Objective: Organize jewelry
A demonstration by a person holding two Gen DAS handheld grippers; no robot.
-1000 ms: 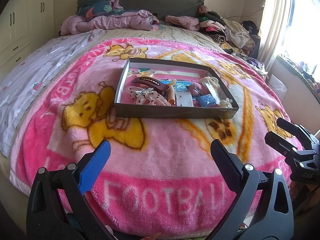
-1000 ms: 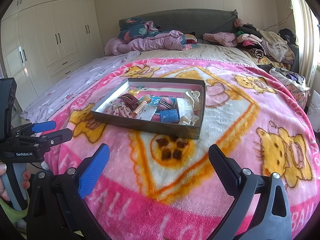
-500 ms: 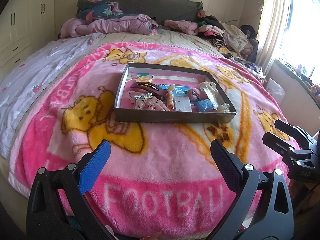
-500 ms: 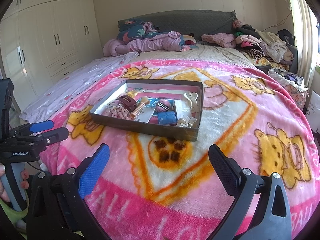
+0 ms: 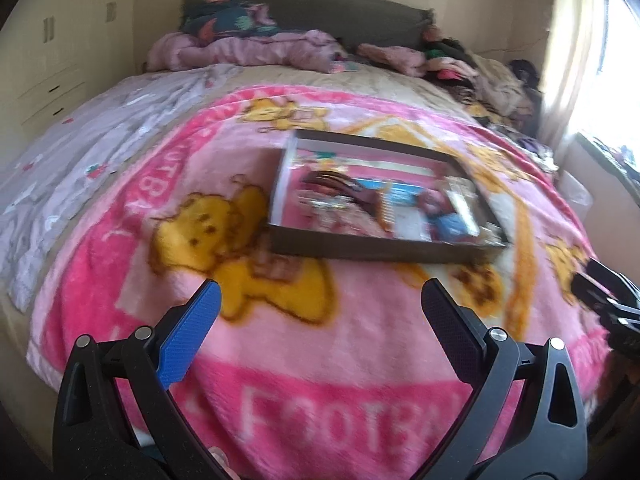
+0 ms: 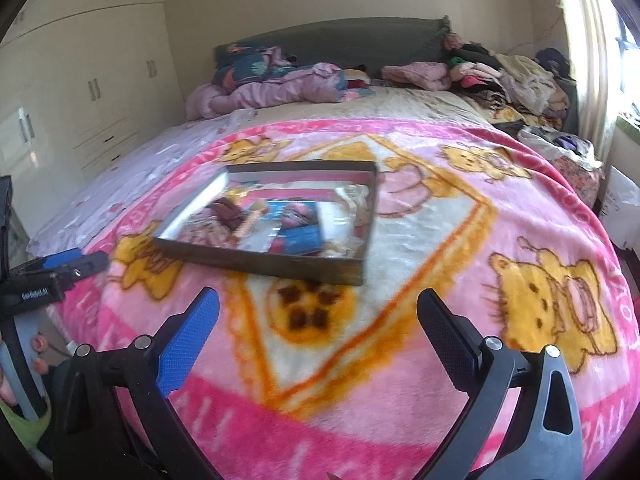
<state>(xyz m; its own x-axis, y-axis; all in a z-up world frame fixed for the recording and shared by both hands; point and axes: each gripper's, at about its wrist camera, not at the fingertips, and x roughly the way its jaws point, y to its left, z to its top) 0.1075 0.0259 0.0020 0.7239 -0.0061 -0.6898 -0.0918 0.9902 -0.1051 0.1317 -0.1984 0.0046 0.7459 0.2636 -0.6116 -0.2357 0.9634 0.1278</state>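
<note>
Both tools, left tool and right tool, gape wide and hold nothing, aimed at the shallow dark cardboard tray of jumbled trinkets ahead, maybe for picking.

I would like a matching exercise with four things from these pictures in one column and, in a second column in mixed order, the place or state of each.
Things:
1. shallow box
2. pile of clothes
3. wardrobe
4. left gripper

Places or states:
A. along the wall, on the left in the right wrist view
B. open, holding nothing
C. on the pink blanket, items inside
D. at the head of the bed, window side

Pairs: 1-C, 2-D, 3-A, 4-B
</note>
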